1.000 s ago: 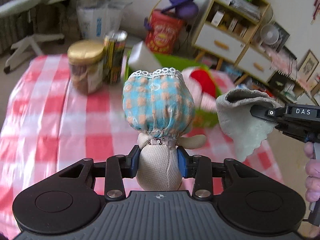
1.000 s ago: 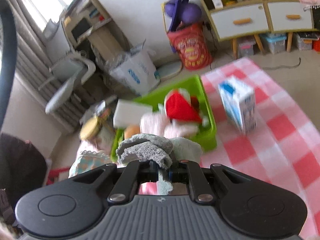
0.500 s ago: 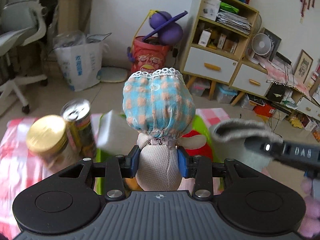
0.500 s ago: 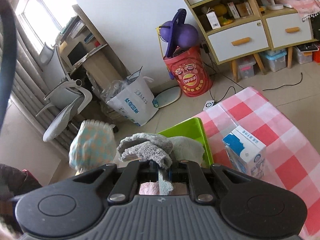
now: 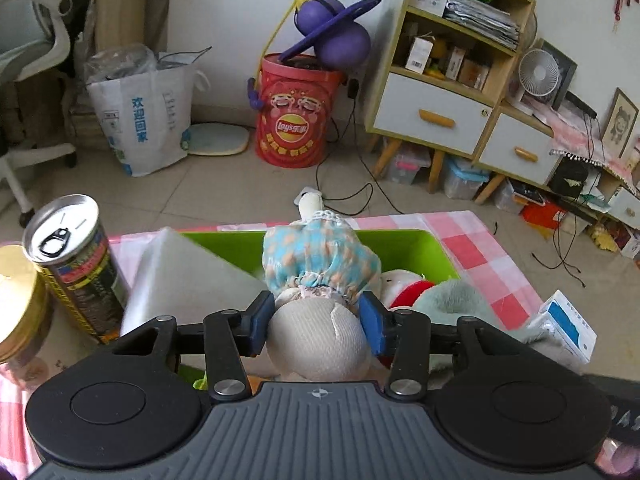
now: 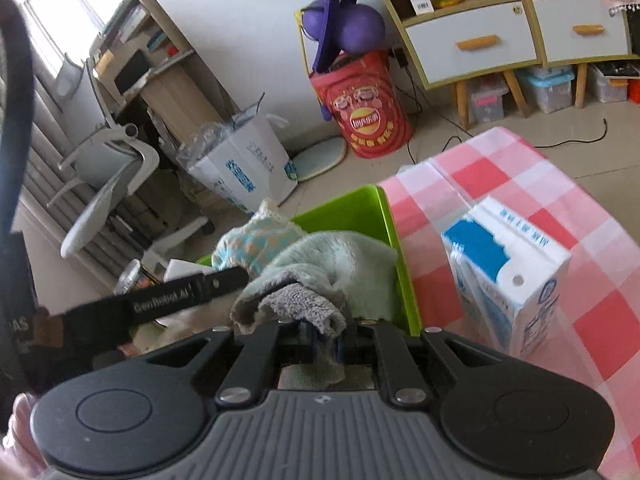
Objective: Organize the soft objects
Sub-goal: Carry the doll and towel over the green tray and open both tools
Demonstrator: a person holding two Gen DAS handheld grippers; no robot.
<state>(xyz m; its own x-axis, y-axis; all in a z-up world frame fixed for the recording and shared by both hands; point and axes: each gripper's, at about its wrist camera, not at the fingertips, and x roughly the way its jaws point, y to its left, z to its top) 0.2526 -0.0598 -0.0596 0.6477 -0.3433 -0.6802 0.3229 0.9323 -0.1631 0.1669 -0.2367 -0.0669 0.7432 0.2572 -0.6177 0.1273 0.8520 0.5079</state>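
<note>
My left gripper (image 5: 318, 326) is shut on a rag doll (image 5: 316, 276) with a beige body and a blue-and-orange dress, held over the green bin (image 5: 400, 240). The doll tips forward into the bin. A red-and-white plush (image 5: 404, 284) and a pale green towel (image 5: 452, 296) lie in the bin. My right gripper (image 6: 324, 346) is shut on a grey cloth (image 6: 304, 308), at the bin's near edge (image 6: 404, 264). The doll's dress (image 6: 256, 244) and the left gripper's finger (image 6: 188, 296) show in the right wrist view.
A drink can (image 5: 72, 256) and a gold-lidded jar (image 5: 16, 300) stand left of the bin. A white block (image 5: 180, 276) leans at the bin's left side. A blue-and-white milk carton (image 6: 508, 272) stands right of the bin on the red-checked tablecloth (image 6: 560, 208).
Both grippers have come down to the green bin. The doll now tips forward into the bin. The grey cloth has moved up to the bin's edge beside the pale green towel.
</note>
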